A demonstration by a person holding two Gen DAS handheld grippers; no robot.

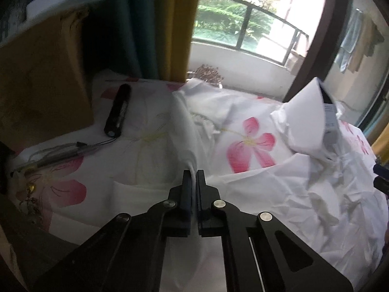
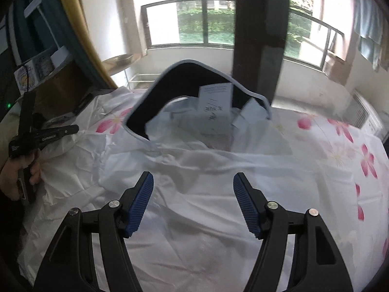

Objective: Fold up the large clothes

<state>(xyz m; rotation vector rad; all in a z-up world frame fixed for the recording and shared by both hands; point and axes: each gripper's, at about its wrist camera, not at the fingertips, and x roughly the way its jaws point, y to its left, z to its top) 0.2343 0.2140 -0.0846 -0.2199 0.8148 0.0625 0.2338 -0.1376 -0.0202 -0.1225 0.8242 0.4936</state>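
A large white garment [image 2: 194, 160] lies crumpled on a flowered bedsheet [image 2: 352, 146]. Its dark-lined collar [image 2: 170, 82] stands up at the far side, with paper labels [image 2: 215, 104] inside it. My right gripper [image 2: 193, 182] hangs just above the garment's middle, open, with nothing between its blue pads. In the left wrist view my left gripper [image 1: 193, 172] is shut on a raised fold of the white garment [image 1: 279, 182], and the cloth runs up from between the jaws. The right wrist view shows the left gripper [image 2: 74, 129] at the garment's left edge, held by a hand [image 2: 14, 172].
A black cylinder [image 1: 117, 112] and some pens and cords [image 1: 60, 153] lie on the sheet to the left. A cardboard box [image 1: 41, 77] and curtains [image 1: 167, 24] stand behind them. A dark post [image 2: 257, 36] and windows rise beyond the bed.
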